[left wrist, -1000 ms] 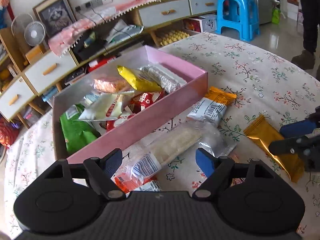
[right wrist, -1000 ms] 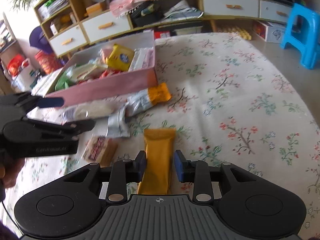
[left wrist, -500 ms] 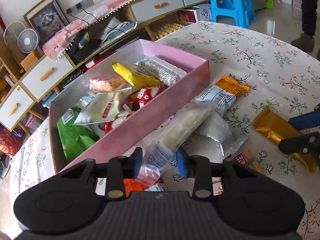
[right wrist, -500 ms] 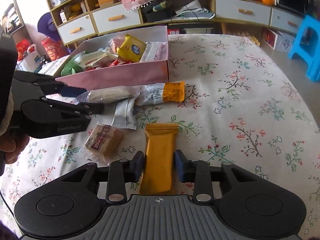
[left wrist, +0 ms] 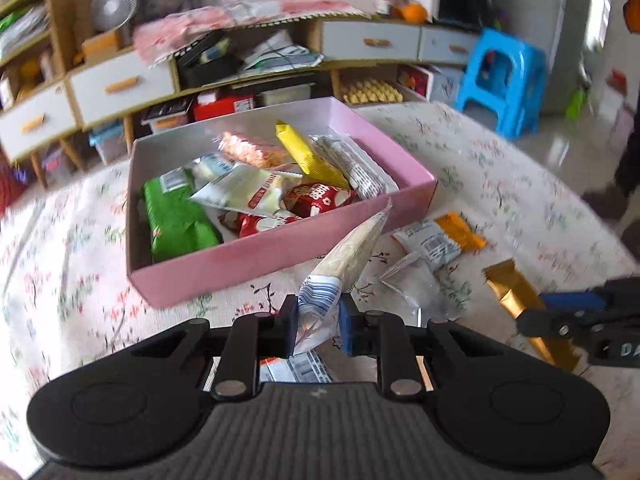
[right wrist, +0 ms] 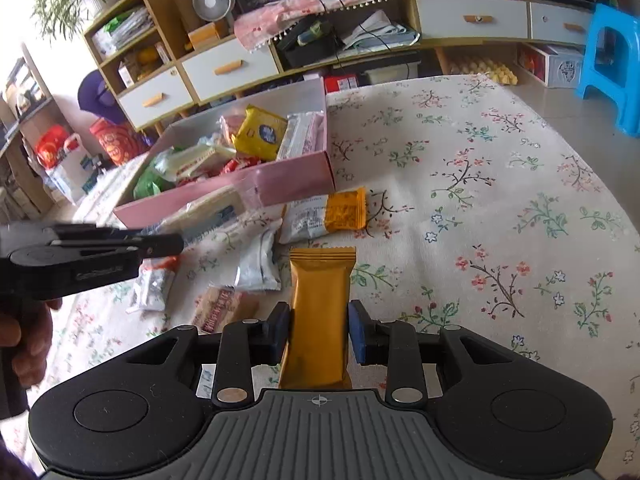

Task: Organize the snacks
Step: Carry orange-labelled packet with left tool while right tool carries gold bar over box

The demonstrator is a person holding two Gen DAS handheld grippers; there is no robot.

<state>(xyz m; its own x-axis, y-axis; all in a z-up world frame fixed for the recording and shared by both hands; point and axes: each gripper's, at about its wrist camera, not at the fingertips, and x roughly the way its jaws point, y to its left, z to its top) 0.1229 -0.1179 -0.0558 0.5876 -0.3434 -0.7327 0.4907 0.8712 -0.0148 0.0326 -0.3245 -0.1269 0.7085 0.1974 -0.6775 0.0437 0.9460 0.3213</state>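
Observation:
A pink box (left wrist: 280, 248) holding several snack packets stands on the floral tablecloth. My left gripper (left wrist: 318, 328) is closing its jaws on the near end of a long clear packet (left wrist: 352, 248), and its pads press on it. The packet's far end is lifted and tilts up against the box's front wall. In the right wrist view, the left gripper (right wrist: 160, 240) reaches in from the left, with the long packet (right wrist: 216, 208) before the pink box (right wrist: 292, 180). My right gripper (right wrist: 318, 336) is shut on a gold packet (right wrist: 320, 292). The left wrist view shows the gold packet (left wrist: 508, 292) and the right gripper (left wrist: 560, 312) at far right.
Loose on the cloth lie an orange-and-white packet (right wrist: 324, 216), a silver packet (right wrist: 256, 264), a brown packet (right wrist: 220, 308) and a red-and-white packet (right wrist: 154, 284). A cluttered sideboard (right wrist: 228, 68) runs behind the table. A blue stool (right wrist: 612, 64) stands on the floor at the right.
My left jaws went from wide apart to pinched on the long clear packet, whose far end rose off the cloth. The right jaws narrowed slightly on the gold packet.

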